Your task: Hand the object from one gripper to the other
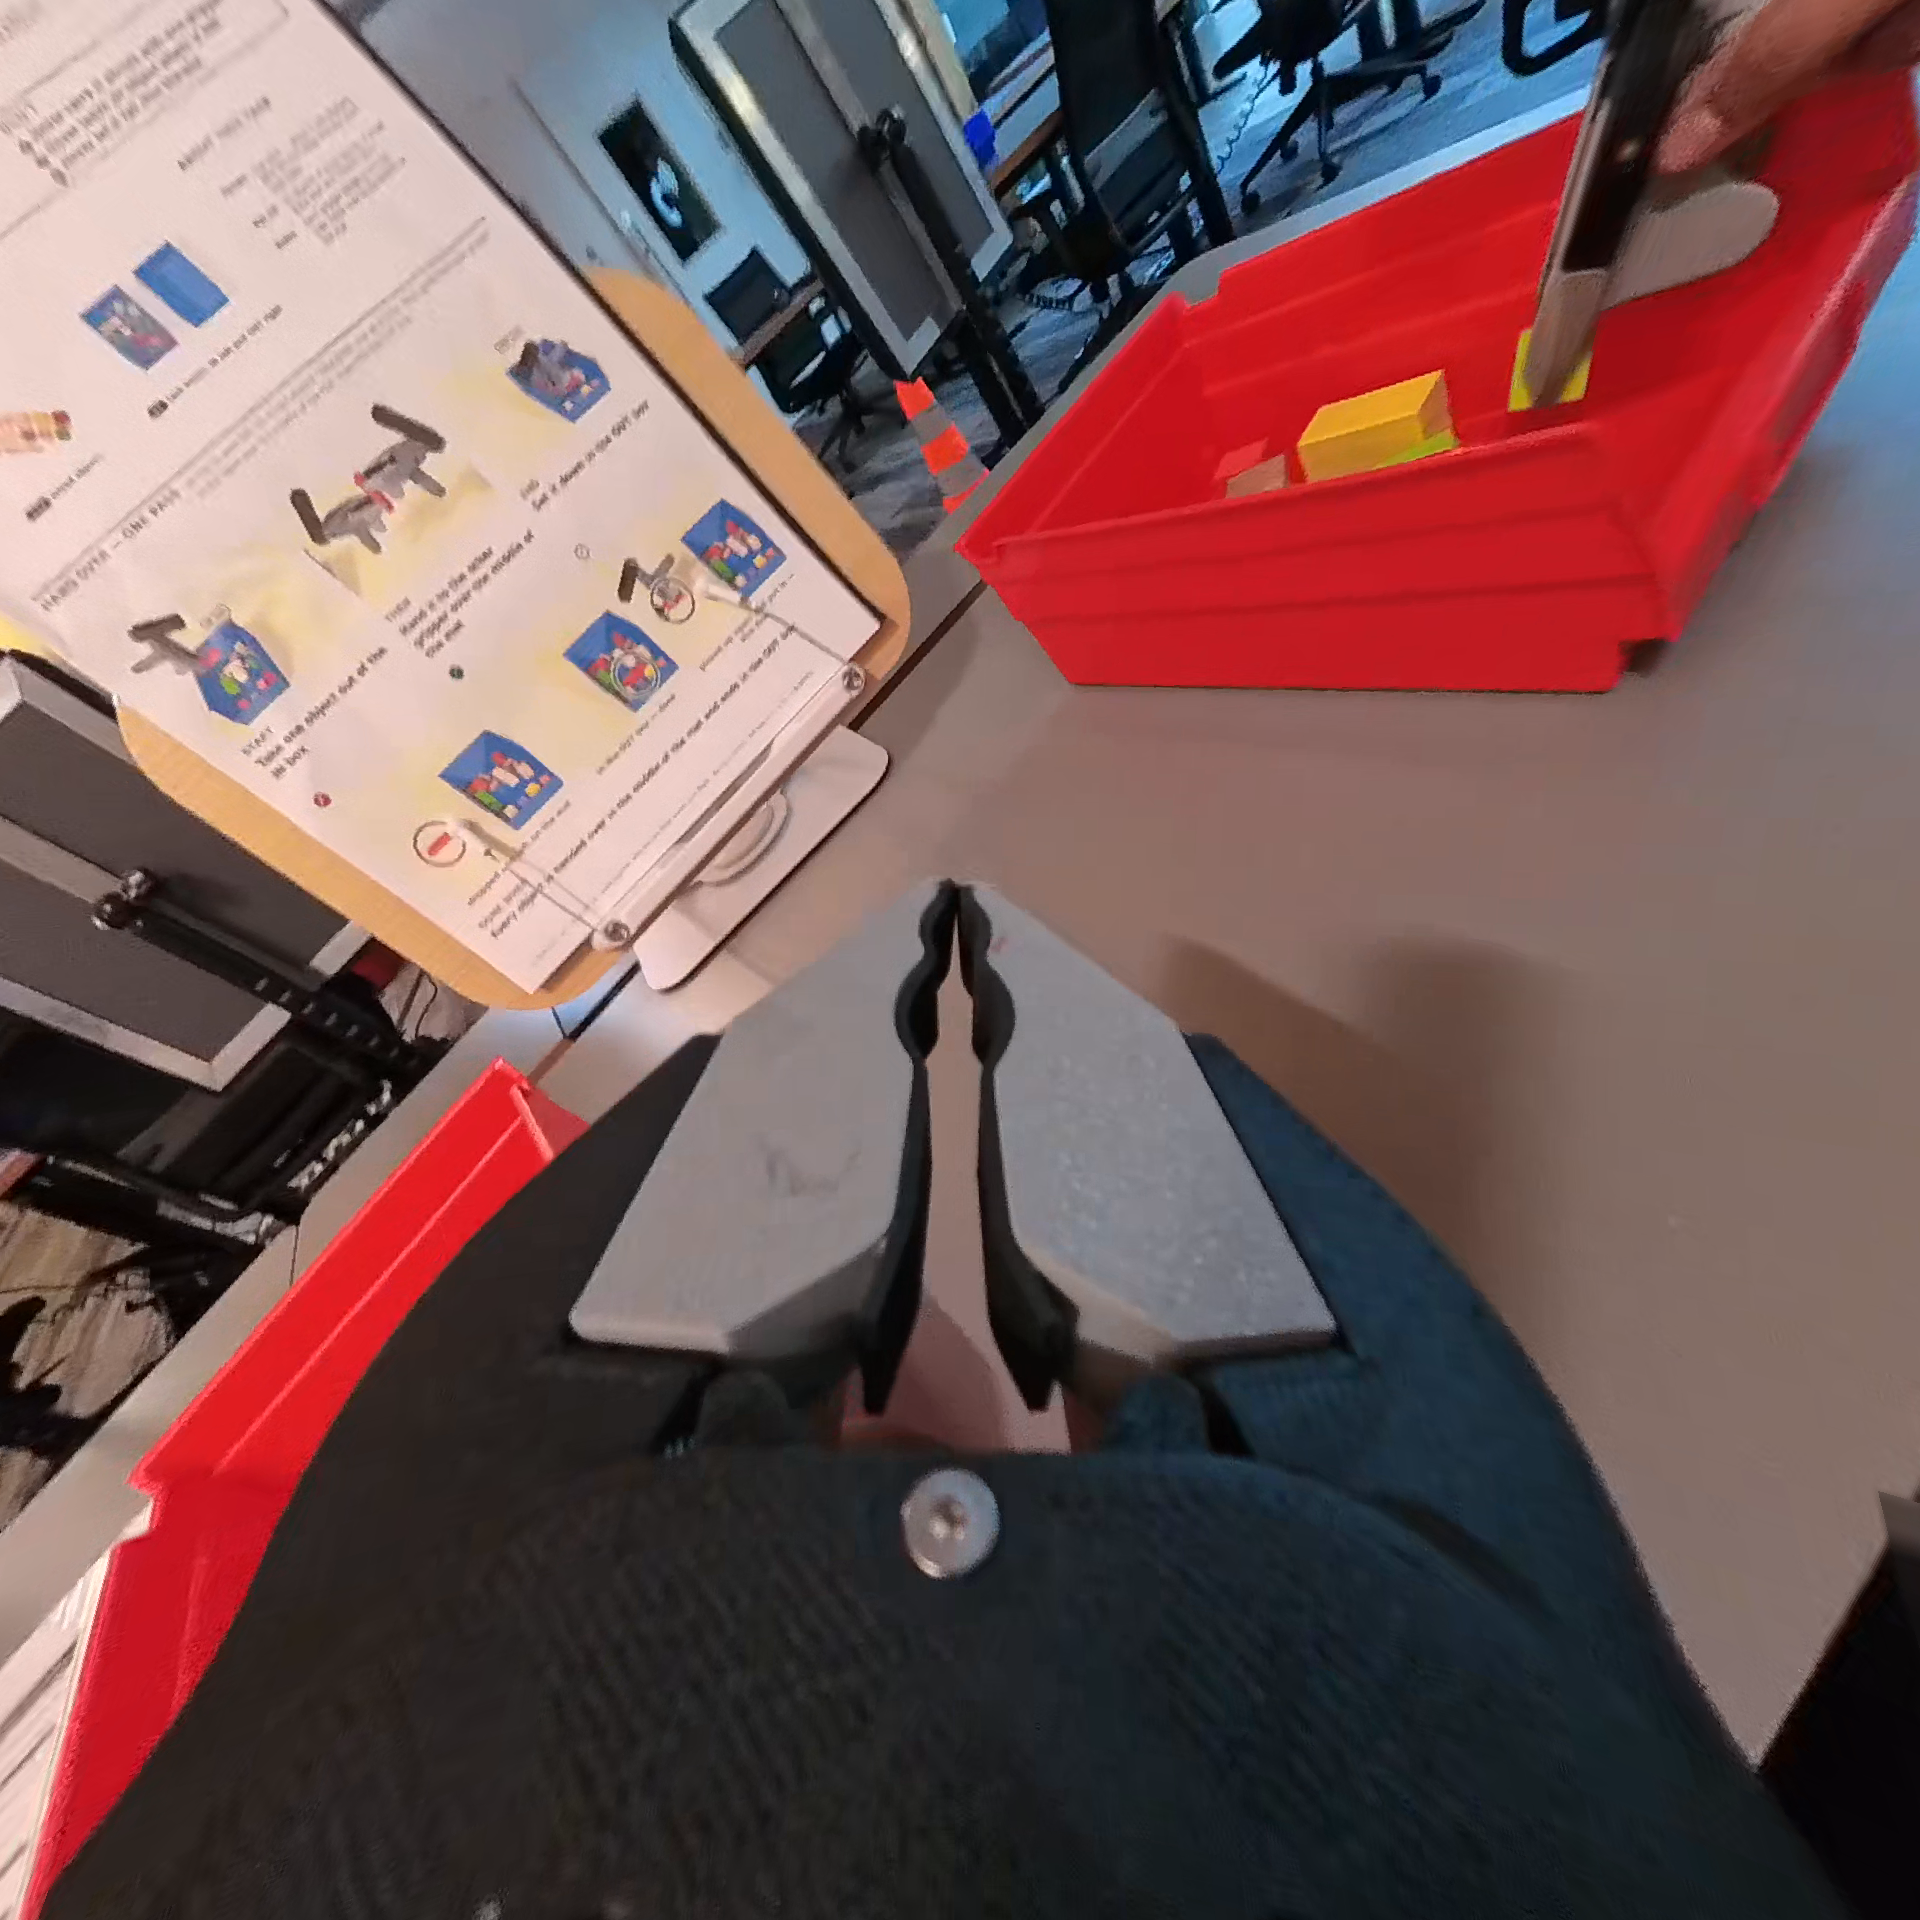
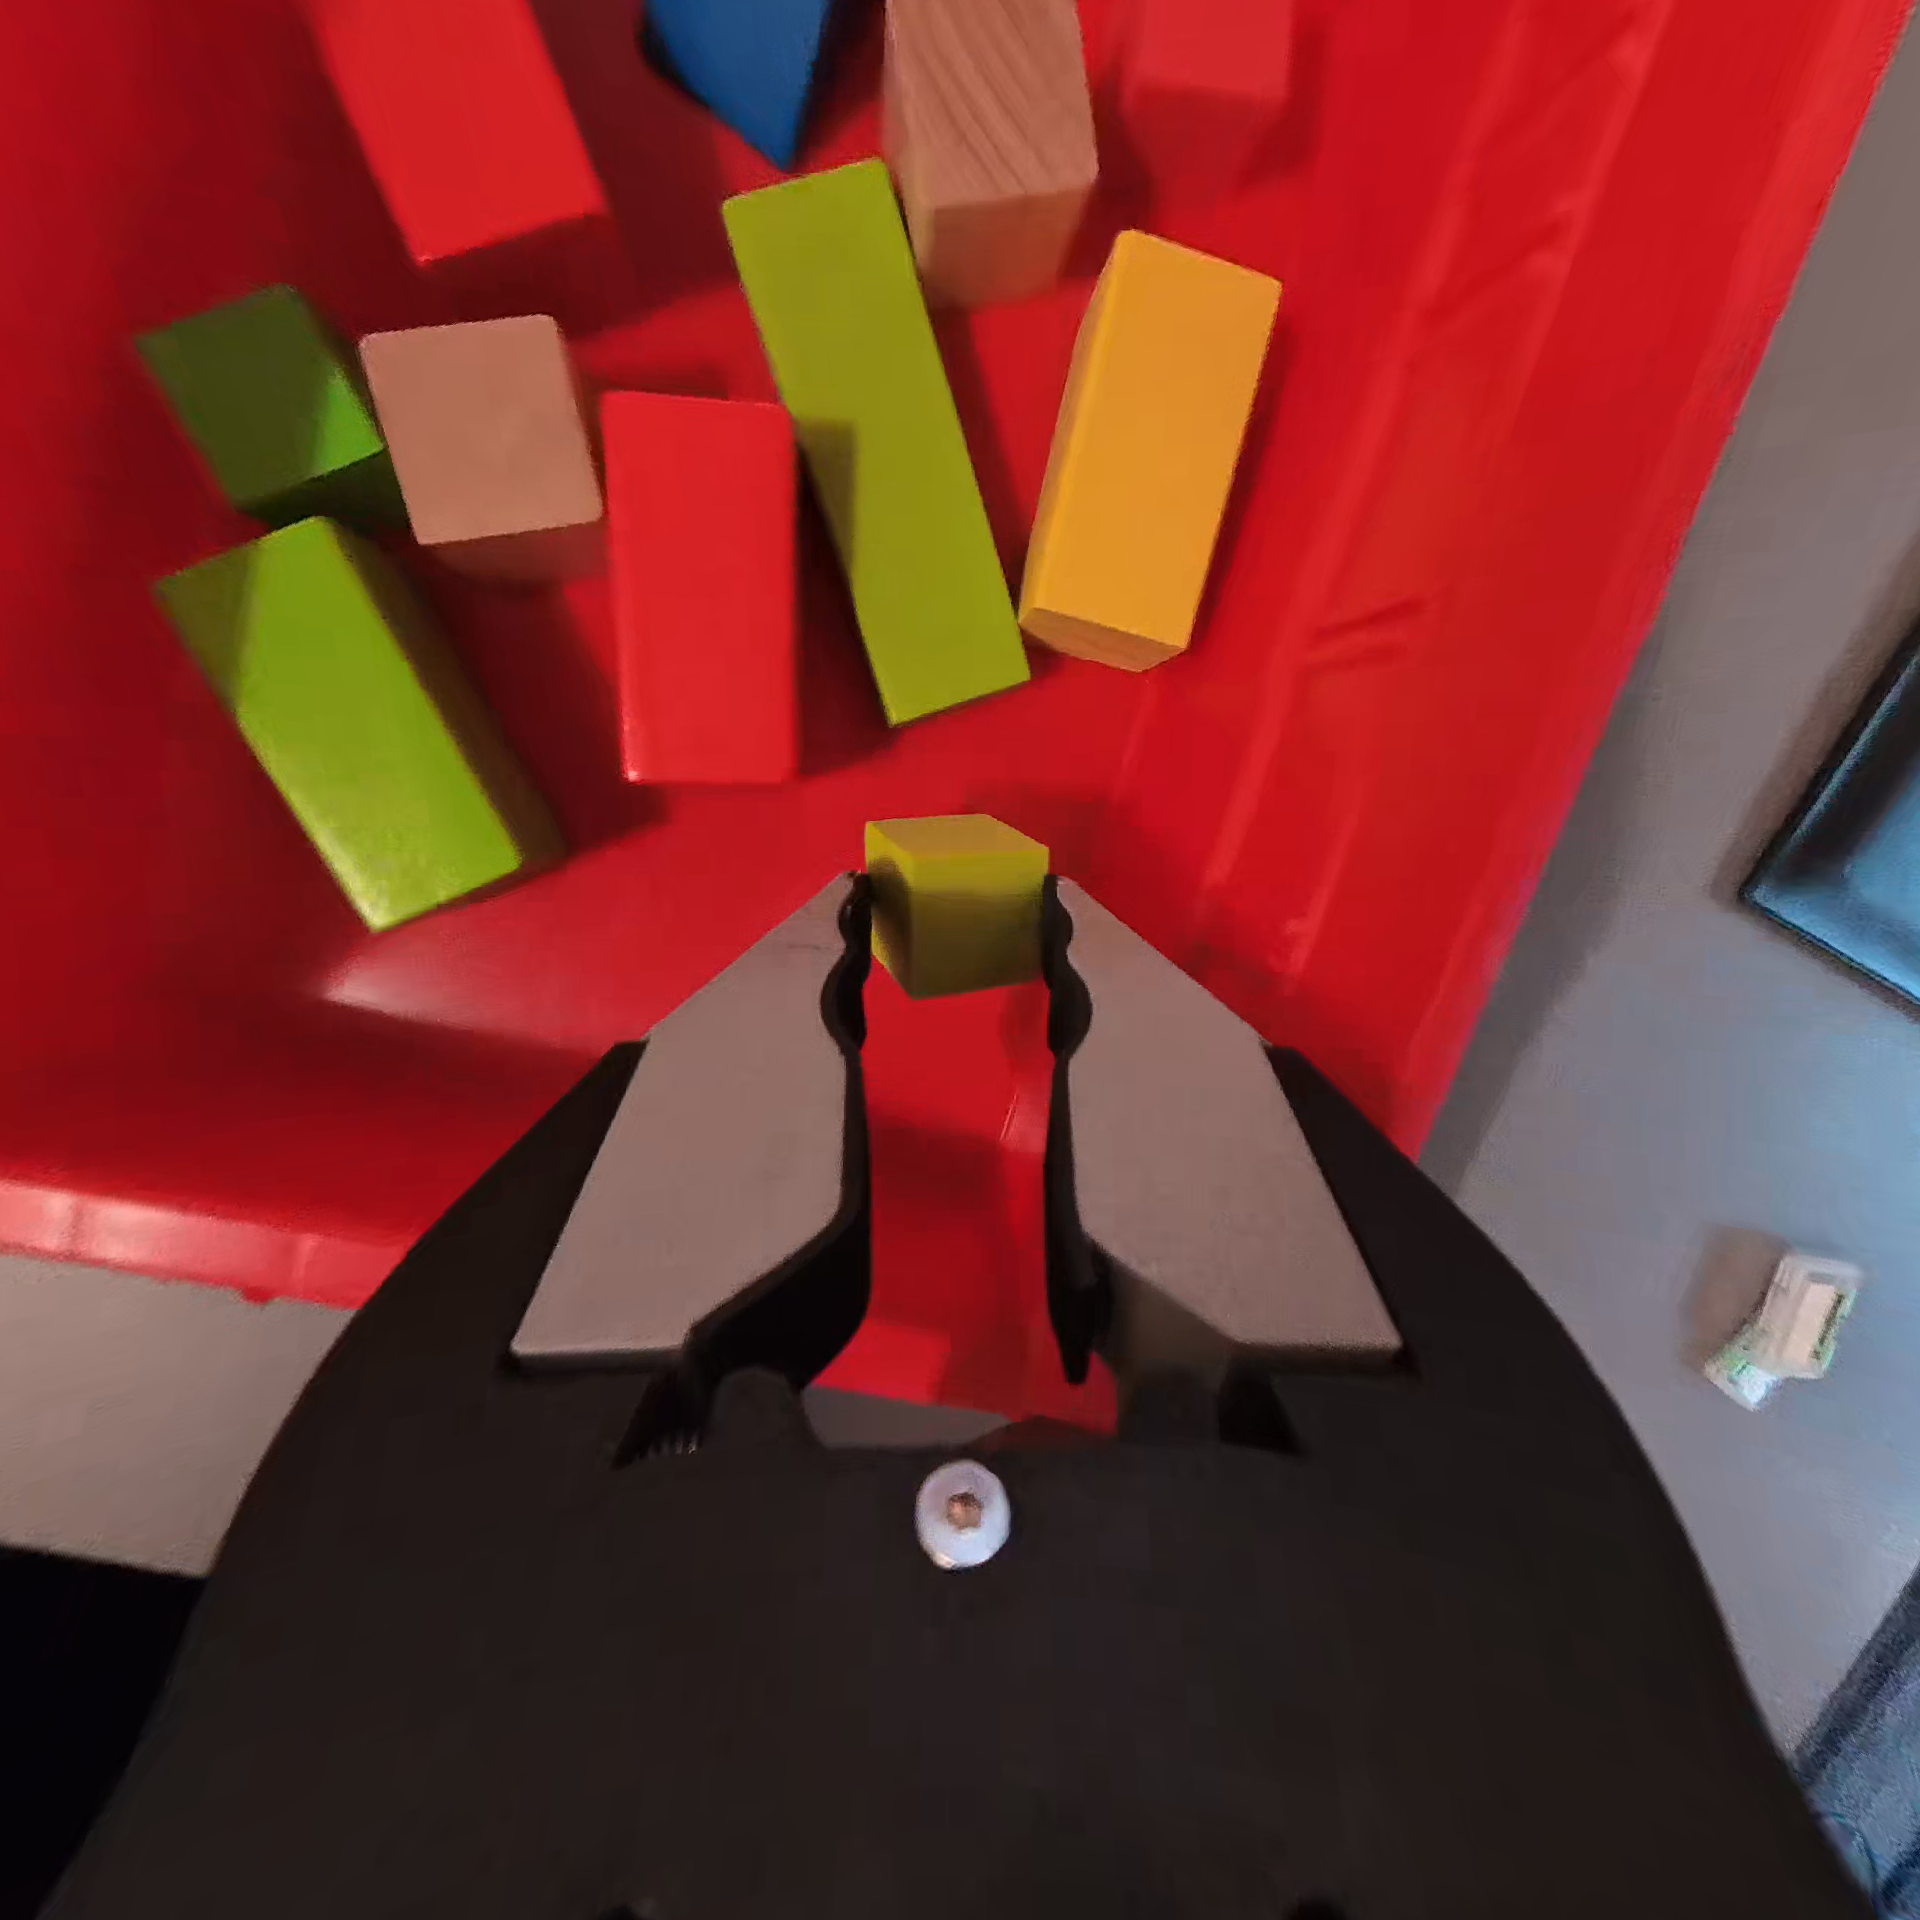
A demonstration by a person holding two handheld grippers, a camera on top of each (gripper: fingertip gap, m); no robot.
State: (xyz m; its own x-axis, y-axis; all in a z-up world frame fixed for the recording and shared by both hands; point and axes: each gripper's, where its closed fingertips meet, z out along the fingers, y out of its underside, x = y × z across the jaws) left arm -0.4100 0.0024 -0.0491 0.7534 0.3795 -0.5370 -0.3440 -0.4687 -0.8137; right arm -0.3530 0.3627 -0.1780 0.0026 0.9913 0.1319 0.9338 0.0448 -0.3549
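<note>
Right gripper (image 2: 954, 914) is clamping both pads on the yellow-green cube (image 2: 961, 904) inside the red bin (image 2: 1455, 520) | left gripper (image 1: 951, 914) is idling, fingers together on nothing, over the grey table (image 1: 1351, 831) | I'm judging pickup done, handover and set-down remaining.

Grey counter (image 1: 1351, 831) is open between the far red bin (image 1: 1351, 603) and the near red bin (image 1: 343, 1299). Instruction board (image 1: 436, 499) on its stand blocks the left side. Inside the far bin, blocks (image 2: 873, 436) crowd the floor; the bin wall (image 2: 1455, 520) hems in the right.
</note>
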